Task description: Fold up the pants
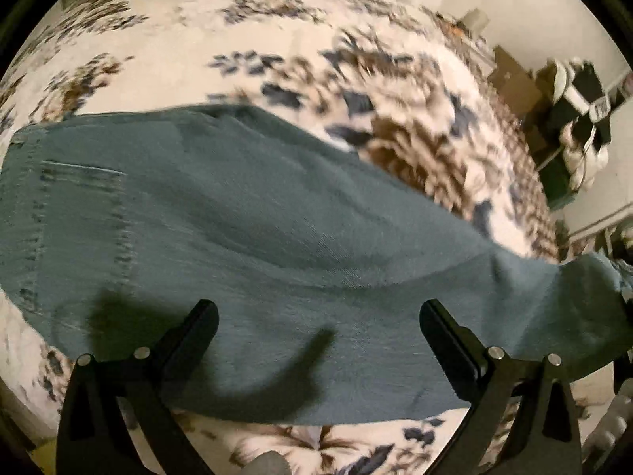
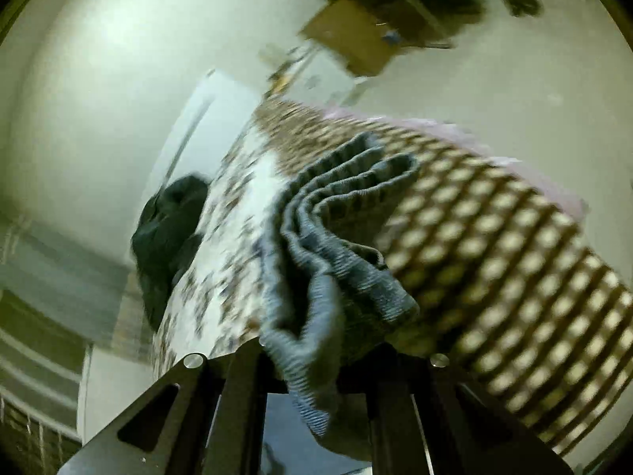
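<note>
Pants (image 1: pixel 253 245) lie across the floral bedspread (image 1: pixel 277 31) right under your left gripper (image 1: pixel 318 328), teal-grey twill with the waistband and a pocket seam toward the left edge of that view and the leg running off to the right. Your left fingers (image 1: pixel 203 316) stand wide apart above the cloth and have hold of nothing — only their shadow falls on the fabric. That fits a hand waiting to pin or smooth while the other one does the carrying.

Your right gripper (image 2: pixel 312 360) has its fingers all but closed on a bunched end of the pants (image 2: pixel 316 316); the ribbed folds of cloth well up between them and fan outward, so the end is held clear of the bed. I judge you hold it this way to bring that end over the rest for the fold.

Beyond the gripped cloth, the right wrist view shows what the left cannot: the bed's patterned edge (image 2: pixel 494 245) seen from the side, a dark garment (image 2: pixel 170 233) at its far corner, and the pale wall. The left view alone shows how flat the main body lies. Further off there, cluttered furniture (image 1: pixel 569 118) stands by the wall.
</note>
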A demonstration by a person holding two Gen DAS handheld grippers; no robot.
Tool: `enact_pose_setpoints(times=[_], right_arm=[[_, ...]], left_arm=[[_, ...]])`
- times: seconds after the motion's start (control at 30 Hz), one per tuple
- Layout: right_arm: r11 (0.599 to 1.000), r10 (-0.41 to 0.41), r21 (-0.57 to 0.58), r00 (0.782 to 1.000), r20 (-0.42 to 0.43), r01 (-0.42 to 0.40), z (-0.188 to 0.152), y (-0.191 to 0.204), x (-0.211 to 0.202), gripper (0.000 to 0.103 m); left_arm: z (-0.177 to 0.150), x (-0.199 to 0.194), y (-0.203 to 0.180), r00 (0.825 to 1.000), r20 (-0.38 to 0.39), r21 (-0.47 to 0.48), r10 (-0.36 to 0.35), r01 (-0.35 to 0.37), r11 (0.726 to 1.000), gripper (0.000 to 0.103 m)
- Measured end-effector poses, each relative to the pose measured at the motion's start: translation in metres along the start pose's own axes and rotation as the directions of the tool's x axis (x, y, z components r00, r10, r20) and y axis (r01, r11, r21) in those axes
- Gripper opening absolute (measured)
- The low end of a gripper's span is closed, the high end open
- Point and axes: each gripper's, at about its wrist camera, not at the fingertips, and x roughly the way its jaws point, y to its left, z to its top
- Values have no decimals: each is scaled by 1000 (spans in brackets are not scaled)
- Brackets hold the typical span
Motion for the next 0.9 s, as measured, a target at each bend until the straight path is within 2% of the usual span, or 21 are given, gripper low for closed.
enact_pose_setpoints(times=[0.13, 0.2, 0.37, 0.5, 0.57, 0.6, 0.63, 0.73, 0.77, 0.8, 0.87, 0.9], right_arm=[[992, 56, -109, 994, -90, -66, -35, 82, 33, 9], [985, 75, -146, 985, -153, -97, -66, 115, 57, 9], [957, 63, -246, 939, -337, -152, -175, 180, 130, 9], [917, 5, -351, 882, -471, -192, -269, 212, 182, 9], [887, -64, -423, 857, -512, -187, -310, 222, 204, 9], [864, -124, -477, 849, -514, -163, -327, 223, 216, 9], [848, -164, -510, 843, -512, -145, -334, 218, 227, 11], [806, -260, -578, 797, -546, -132, -347, 221, 243, 27], [819, -242, -549, 767, -594, -167, -344, 222, 242, 41], [836, -213, -514, 750, -627, -193, -336, 224, 240, 57], [864, -153, -454, 747, -647, -216, -318, 224, 217, 76], [872, -135, -438, 754, -642, -217, -308, 225, 206, 78]], left_arm=[[10, -34, 38, 1000, 18, -49, -16, 17, 999, 103], [15, -48, 61, 1000, 29, -70, -10, 12, 997, 103], [15, -68, 124, 999, 32, -109, 21, -18, 994, 103], [13, -79, 174, 996, 50, -137, 74, -67, 988, 103], [11, -80, 191, 995, 53, -162, 89, -80, 984, 103], [12, -80, 199, 994, 51, -178, 92, -81, 981, 103], [12, -79, 205, 994, 50, -194, 92, -81, 978, 103], [15, -81, 214, 995, 56, -227, 79, -64, 972, 103], [17, -81, 213, 996, 62, -232, 71, -54, 971, 103], [20, -81, 212, 996, 67, -233, 61, -43, 972, 103], [29, -78, 202, 996, 75, -216, 44, -26, 976, 103], [33, -76, 196, 996, 76, -205, 41, -25, 978, 103]])
